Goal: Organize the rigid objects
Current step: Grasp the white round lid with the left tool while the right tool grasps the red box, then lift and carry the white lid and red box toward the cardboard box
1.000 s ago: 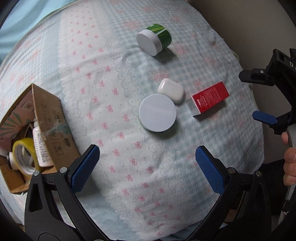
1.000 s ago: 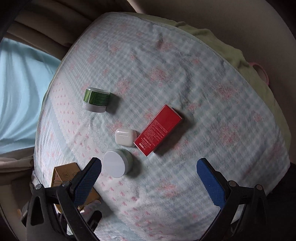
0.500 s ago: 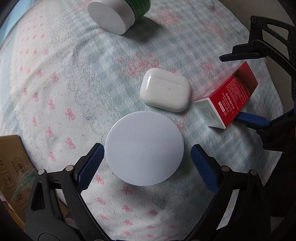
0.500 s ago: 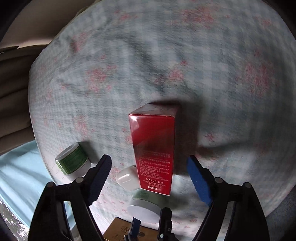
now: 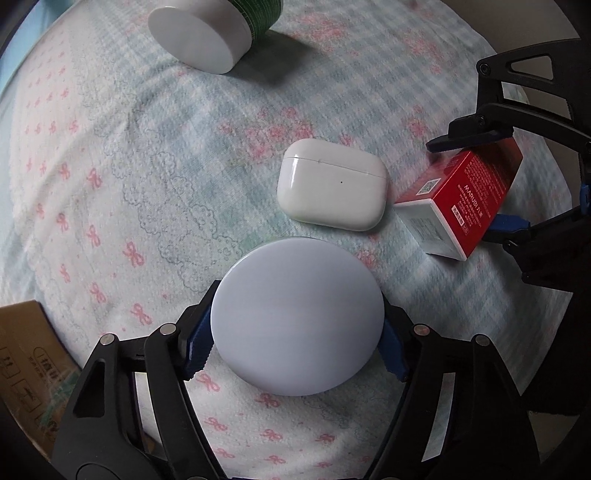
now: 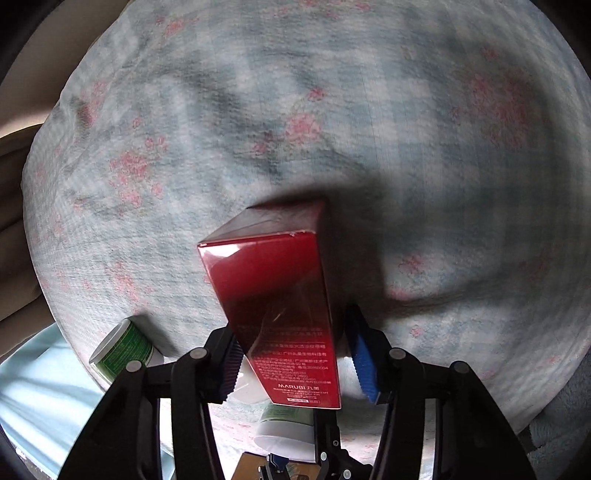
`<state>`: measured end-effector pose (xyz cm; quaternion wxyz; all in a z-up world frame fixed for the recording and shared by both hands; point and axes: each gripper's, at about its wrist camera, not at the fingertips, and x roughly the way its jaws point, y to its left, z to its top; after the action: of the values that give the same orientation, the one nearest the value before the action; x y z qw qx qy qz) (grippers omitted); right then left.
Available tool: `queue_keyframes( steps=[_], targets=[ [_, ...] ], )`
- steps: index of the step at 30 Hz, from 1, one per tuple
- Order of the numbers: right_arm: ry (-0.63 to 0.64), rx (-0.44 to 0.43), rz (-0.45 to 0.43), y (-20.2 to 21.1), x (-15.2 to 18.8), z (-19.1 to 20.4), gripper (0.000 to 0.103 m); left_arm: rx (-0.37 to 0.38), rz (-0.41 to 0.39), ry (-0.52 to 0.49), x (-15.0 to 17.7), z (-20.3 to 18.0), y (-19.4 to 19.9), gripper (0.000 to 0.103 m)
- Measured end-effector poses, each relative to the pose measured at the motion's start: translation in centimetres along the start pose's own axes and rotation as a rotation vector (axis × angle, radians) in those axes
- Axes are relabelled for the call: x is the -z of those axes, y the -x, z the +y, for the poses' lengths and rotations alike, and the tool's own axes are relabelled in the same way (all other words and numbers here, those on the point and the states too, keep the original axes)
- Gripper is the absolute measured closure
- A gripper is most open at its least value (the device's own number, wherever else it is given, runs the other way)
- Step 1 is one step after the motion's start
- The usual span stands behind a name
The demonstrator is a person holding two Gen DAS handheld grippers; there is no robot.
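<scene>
Red and glossy, the carton [image 6: 280, 310] sits between the right gripper [image 6: 295, 362] jaws, which have narrowed onto its long sides; the left pad looks pressed against it, while the blue right pad [image 6: 364, 365] seems a sliver off, so I cannot tell if the grip is complete. The carton lies near the right edge of the bed [image 5: 122, 155].

The left gripper [image 5: 297, 349] has its jaws drawn in against the rim of the round white-lidded jar [image 5: 295, 315], which looks to be resting on the bedspread, nearer the front edge.

To do this well, I'd judge both hands should squeeze squarely before lifting: the round jar can slip out of flat pads, and the slick carton may pivot if caught low.

From the left wrist you see the white earbud case [image 5: 332, 188] just beside jar and carton, the green-banded jar [image 5: 218, 29] towards the far edge, and the cardboard box [image 5: 26, 373] at the left edge. The right wrist alone shows the carton's far end, pressed into the soft cover.
</scene>
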<state>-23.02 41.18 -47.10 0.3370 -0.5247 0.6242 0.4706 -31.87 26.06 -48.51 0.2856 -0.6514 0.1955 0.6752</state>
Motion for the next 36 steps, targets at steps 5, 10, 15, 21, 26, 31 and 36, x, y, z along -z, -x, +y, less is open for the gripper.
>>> queue_keyframes(
  steps=[5,10,15,21,26,31,36],
  targets=[
    [0.010,-0.007,0.007,0.5,-0.2,-0.2,0.057,0.008,-0.003,0.002,0.0,0.3,0.4,0.033],
    [0.011,-0.019,0.016,1.2,-0.4,-0.7,0.058,0.005,-0.008,0.006,0.0,0.6,1.0,0.033],
    [0.000,-0.045,0.023,2.0,-0.7,-1.7,0.059,0.007,-0.019,0.024,0.1,1.2,1.9,0.033],
    [0.052,-0.064,0.012,3.3,-1.0,-1.8,0.059,0.008,-0.041,0.041,0.1,1.7,3.5,0.033],
    [0.138,-0.084,-0.014,5.2,-1.2,-1.2,0.059,0.009,-0.077,0.063,0.2,2.2,5.7,0.033],
    [0.259,-0.087,-0.051,8.0,-0.8,-0.5,0.059,0.005,-0.124,0.090,1.4,2.8,8.8,0.033],
    [0.353,-0.115,-0.069,10.2,4.0,-1.9,0.059,-0.012,-0.167,0.125,3.1,2.2,11.8,0.033]
  ],
)
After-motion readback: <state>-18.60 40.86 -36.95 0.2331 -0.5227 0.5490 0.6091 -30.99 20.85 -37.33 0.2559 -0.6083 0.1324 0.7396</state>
